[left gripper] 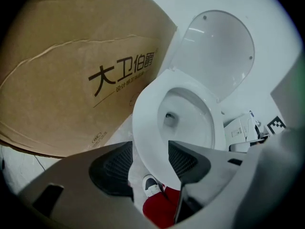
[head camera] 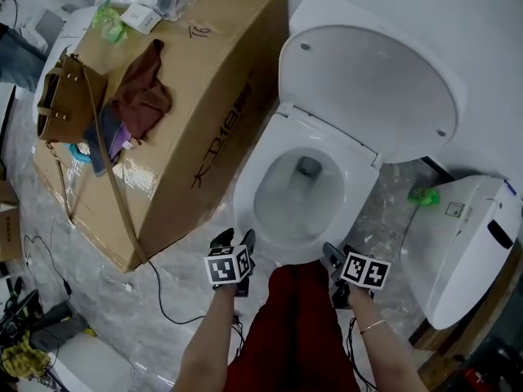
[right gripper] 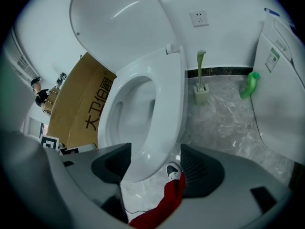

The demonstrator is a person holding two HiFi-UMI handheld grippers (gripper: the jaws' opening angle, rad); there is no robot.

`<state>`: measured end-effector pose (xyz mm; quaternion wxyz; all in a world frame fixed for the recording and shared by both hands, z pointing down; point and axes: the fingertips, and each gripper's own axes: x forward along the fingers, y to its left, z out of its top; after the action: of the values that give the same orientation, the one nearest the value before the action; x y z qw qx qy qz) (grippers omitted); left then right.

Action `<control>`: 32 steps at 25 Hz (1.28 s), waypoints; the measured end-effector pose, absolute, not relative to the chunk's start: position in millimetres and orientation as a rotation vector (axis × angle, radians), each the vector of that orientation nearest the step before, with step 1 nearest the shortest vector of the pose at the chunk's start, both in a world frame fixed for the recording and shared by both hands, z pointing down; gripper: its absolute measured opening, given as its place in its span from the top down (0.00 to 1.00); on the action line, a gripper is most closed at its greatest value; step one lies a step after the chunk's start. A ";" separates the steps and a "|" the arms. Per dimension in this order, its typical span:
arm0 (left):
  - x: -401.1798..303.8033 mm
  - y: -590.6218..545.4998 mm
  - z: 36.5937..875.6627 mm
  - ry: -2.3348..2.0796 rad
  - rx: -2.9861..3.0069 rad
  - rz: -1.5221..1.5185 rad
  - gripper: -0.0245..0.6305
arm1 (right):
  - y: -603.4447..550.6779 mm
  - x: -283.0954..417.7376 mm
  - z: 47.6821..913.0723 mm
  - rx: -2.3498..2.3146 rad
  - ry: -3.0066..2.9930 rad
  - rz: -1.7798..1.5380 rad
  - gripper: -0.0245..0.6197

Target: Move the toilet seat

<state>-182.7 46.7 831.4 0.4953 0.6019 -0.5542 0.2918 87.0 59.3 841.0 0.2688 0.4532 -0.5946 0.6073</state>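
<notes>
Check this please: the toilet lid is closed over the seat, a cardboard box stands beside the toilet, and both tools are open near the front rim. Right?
One error: the head view shows the toilet lid raised, the seat down on the bowl. The cardboard box, the left tool and the right tool are as you say.

The left gripper (left gripper: 150, 150) has its jaws apart, with the front of the white oval plastic toilet seat (left gripper: 142, 120) between them. A brown cardboard box (left gripper: 62, 75) stands just beside.
</notes>
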 end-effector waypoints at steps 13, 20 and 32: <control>-182.3 48.6 862.9 -1.323 1.340 0.603 0.64 | 65.4 77.5 869.0 1.238 -1.542 1.793 0.46; -180.1 46.0 865.4 -1.273 1.370 0.627 0.64 | 63.9 65.0 871.5 1.211 -1.544 1.842 0.46; -178.1 47.9 847.6 -1.230 1.392 0.627 0.64 | 66.2 60.8 853.0 1.161 -1.596 1.834 0.46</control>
<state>-178.1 47.9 847.6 0.5568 0.5898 -0.5212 0.2655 60.8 66.2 853.0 0.2218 0.4202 -0.5777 0.6637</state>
